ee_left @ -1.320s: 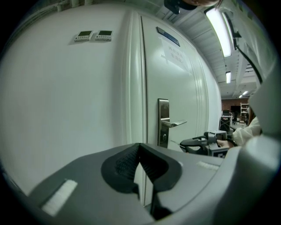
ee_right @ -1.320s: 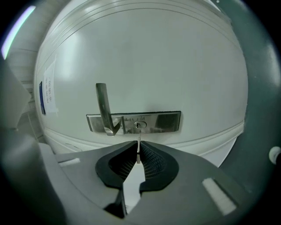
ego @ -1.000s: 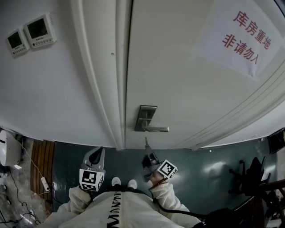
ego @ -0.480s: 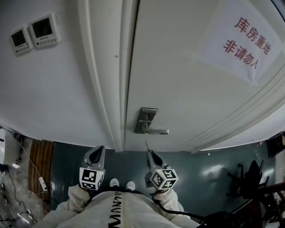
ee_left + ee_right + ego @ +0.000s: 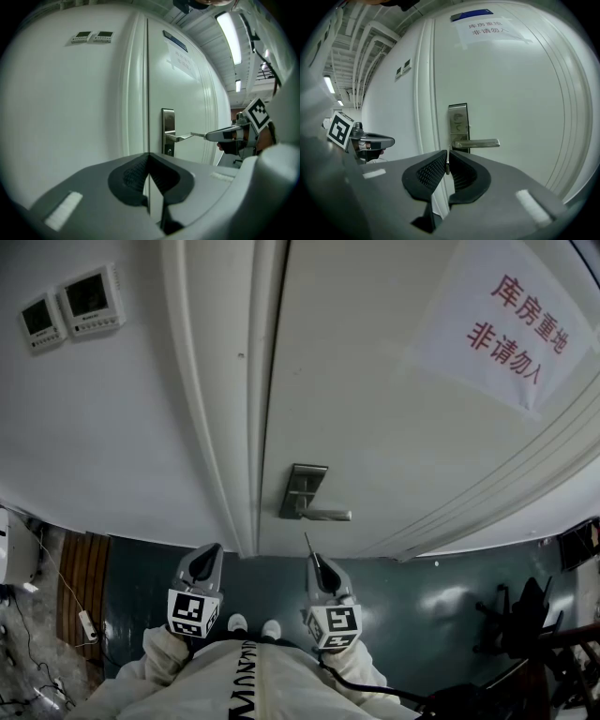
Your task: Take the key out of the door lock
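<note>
The white door carries a steel lock plate with a lever handle. My right gripper hangs below the handle, shut on a thin metal key whose blade sticks out toward the door, apart from the lock. In the right gripper view the key shows as a sliver pinched between the pads, with the lock plate straight ahead. From the left gripper view, the key ends just short of the handle tip. My left gripper is shut and holds nothing, to the left of the door frame.
Two wall control panels sit upper left of the door frame. A paper notice with red characters is taped to the door. A chair stands on the dark floor at right; cables and a wooden board lie at left.
My right gripper has turned at the wrist, so its marker cube now sits straight behind the jaws, and it drew slightly back with the key. The left gripper hardly moved.
</note>
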